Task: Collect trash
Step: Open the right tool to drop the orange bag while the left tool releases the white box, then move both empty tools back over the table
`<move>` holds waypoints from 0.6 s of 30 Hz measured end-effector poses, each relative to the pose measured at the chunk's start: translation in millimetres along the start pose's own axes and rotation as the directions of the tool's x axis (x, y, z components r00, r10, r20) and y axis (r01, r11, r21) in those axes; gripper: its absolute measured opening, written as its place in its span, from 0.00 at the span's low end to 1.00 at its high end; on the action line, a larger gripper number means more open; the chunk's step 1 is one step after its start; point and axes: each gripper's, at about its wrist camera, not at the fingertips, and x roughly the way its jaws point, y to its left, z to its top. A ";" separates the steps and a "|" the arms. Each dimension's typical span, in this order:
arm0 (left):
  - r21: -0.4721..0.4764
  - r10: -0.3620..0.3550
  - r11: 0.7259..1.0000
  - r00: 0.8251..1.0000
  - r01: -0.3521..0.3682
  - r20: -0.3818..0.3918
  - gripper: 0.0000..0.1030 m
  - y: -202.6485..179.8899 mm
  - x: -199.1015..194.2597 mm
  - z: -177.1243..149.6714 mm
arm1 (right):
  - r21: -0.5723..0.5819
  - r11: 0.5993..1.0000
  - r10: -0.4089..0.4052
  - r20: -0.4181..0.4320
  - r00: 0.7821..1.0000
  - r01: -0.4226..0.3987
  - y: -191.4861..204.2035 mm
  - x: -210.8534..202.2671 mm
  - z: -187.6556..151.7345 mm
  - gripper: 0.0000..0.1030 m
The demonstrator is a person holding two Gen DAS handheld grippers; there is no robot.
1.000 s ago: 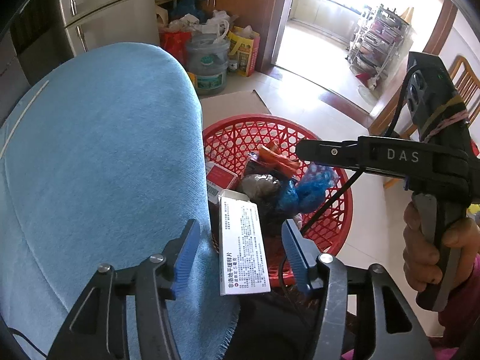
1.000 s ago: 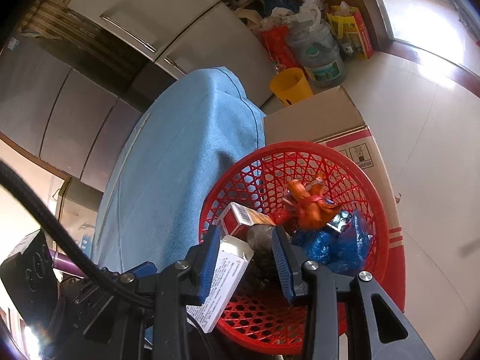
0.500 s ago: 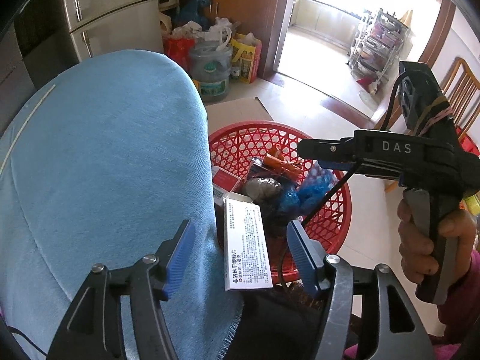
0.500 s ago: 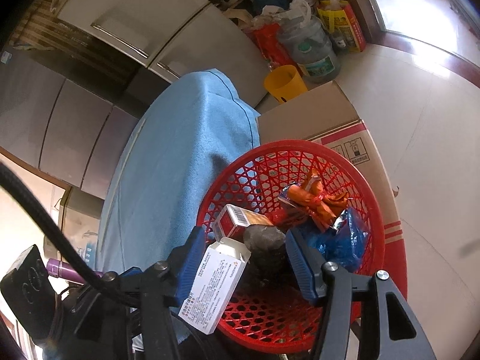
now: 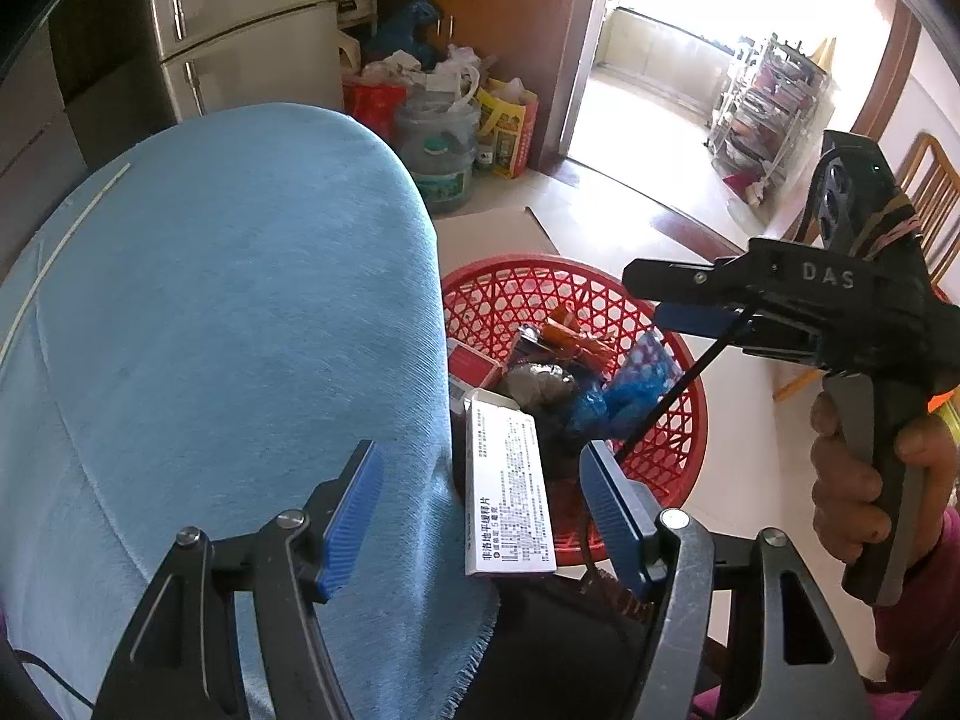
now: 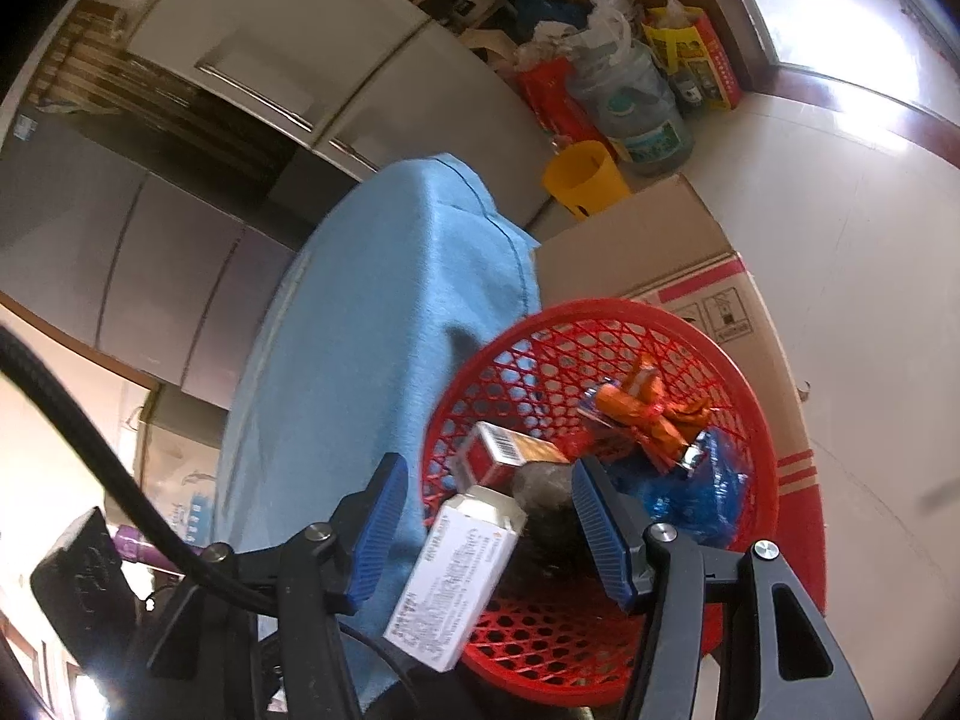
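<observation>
Both pairs of jaws are standing open, and we are holding nothing in them. Our left gripper [image 5: 480, 510] has just been opening its jaws, and its blue pads [image 5: 354, 516] are not touching anything. A white box [image 5: 510, 492] with small print is lying between these jaws, closer to the right pad, with a gap on each side. It is resting with its near end on the edge of the blue cloth [image 5: 228, 330] and its far end leaning over the rim of the red basket [image 5: 678, 420].

Our right gripper [image 6: 486, 534] has also just been opening its jaws. In its own view the same white box [image 6: 456, 588] is sitting between the jaws, tilted, and the pads are apart from it. Past the tips of these jaws we are seeing the red basket [image 6: 744, 396] with trash inside: a red box [image 6: 510, 450] with a bar code, a dark grey lump [image 6: 543, 483], an orange wrapper [image 6: 651, 414] and a blue bag [image 6: 708, 498].

In the left view, the right gripper [image 5: 690, 294] is hanging above the far side of the basket, and a hand [image 5: 864, 474] is holding its handle. Left of both pairs of jaws, the blue cloth is covering the bench.
</observation>
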 end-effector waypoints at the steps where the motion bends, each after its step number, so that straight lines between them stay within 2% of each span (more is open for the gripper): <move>1: -0.001 0.003 1.000 1.000 -0.003 0.007 0.67 0.5 -2.2 0.0 | -0.005 1.000 0.004 0.005 1.000 -0.004 1.9 -1.9 0.6 0.61; 9: 0.000 0.077 0.997 0.993 -0.077 0.086 0.67 6.1 -28.2 -0.1 | -0.042 0.999 0.012 0.028 1.000 -0.011 18.7 -8.4 5.3 0.61; 14: -0.027 0.182 0.983 0.971 -0.180 0.153 0.72 16.8 -54.4 -0.2 | -0.110 0.994 0.016 0.055 0.998 -0.009 43.9 -14.9 10.2 0.61; 18: -0.074 0.242 0.970 0.951 -0.232 0.193 0.72 30.9 -76.1 -1.9 | -0.175 0.985 0.009 0.077 0.997 0.005 65.9 -18.6 10.5 0.61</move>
